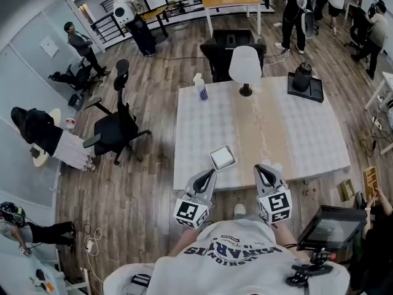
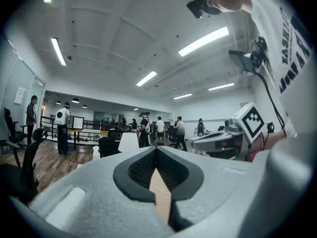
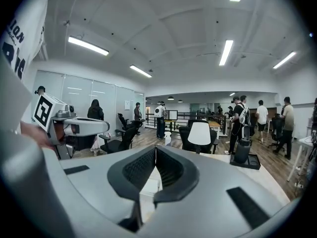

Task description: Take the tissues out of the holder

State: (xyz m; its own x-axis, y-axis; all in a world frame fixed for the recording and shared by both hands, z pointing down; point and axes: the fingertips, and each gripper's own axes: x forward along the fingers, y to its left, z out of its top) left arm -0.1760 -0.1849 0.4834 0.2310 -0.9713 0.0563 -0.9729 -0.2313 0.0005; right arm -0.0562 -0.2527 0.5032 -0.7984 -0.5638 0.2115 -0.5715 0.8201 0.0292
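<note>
The tissue holder (image 1: 222,157) is a small square white box with a grey rim. It sits near the front edge of the white-covered table (image 1: 202,128), just left of a tan runner. My left gripper (image 1: 210,173) is at the table's front edge, just below and left of the holder, jaws shut and empty. My right gripper (image 1: 259,168) hovers to the holder's right, over the runner's front end. In the left gripper view the left gripper (image 2: 156,150) shows its tips together, and in the right gripper view the right gripper (image 3: 155,148) does too. Neither gripper touches the holder.
A white table lamp (image 1: 245,66), a spray bottle (image 1: 200,87) and a black jug on a black tray (image 1: 302,78) stand along the table's far side. Black office chairs (image 1: 116,128) stand left of and behind the table. Several people stand at the back of the room.
</note>
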